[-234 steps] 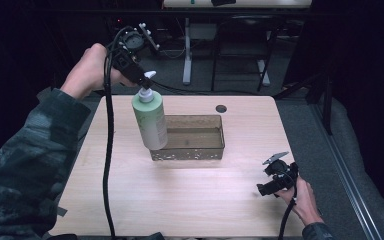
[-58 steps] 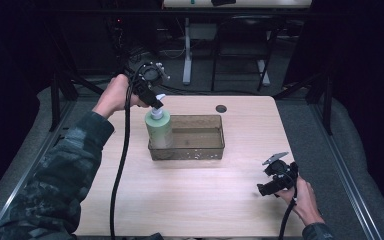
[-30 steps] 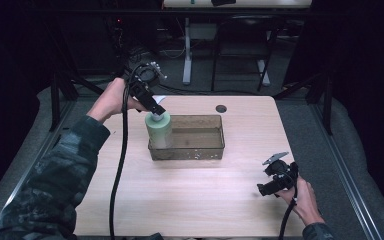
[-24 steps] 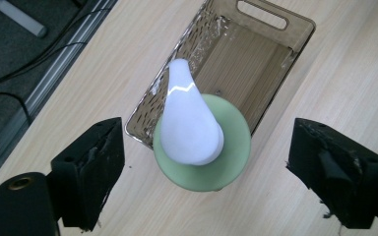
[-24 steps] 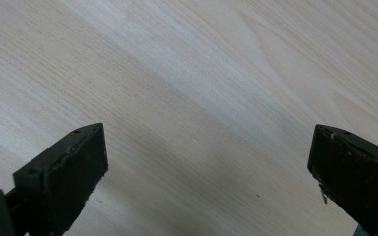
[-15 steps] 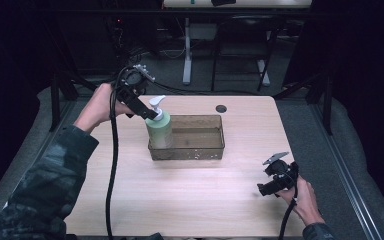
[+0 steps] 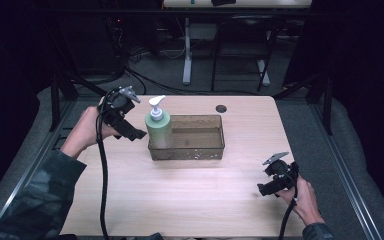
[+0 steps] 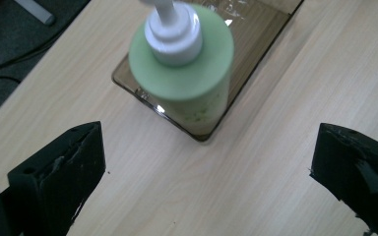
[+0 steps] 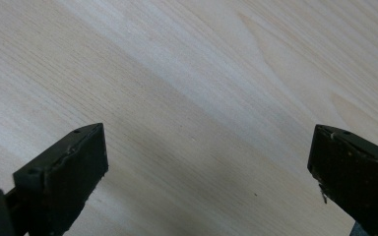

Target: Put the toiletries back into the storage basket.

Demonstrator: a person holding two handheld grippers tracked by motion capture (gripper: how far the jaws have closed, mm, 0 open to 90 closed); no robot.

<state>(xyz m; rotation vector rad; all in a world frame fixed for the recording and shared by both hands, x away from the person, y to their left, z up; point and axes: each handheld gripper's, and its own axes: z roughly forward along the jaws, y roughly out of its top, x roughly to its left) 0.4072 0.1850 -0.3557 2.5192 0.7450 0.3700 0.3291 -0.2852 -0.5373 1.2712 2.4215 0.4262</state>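
Note:
A green soap bottle (image 7: 159, 129) with a white pump stands upright in the left end of a clear brownish tray (image 7: 200, 150). My left gripper (image 7: 136, 134) is just left of the bottle, apart from it; its jaws have just been opening and nothing is between them. In the left gripper view the bottle (image 8: 187, 73) stands beyond the wide-open left gripper (image 8: 206, 172), inside the tray (image 8: 256, 39). My right gripper (image 7: 264, 189) rests low at the table's front right, and in the right gripper view the right gripper (image 9: 206, 177) stands open over bare wood.
The wooden table (image 7: 190, 200) has a small round cable hole (image 7: 221, 108) behind the tray. A black cable (image 7: 102, 185) trails from the left gripper across the table's left side. Desk legs and cables stand on the dark floor beyond the far edge.
The left gripper let go of the bottle's top, opened, and drew back to the left and down. The bottle stays standing in the tray. The right gripper has not moved.

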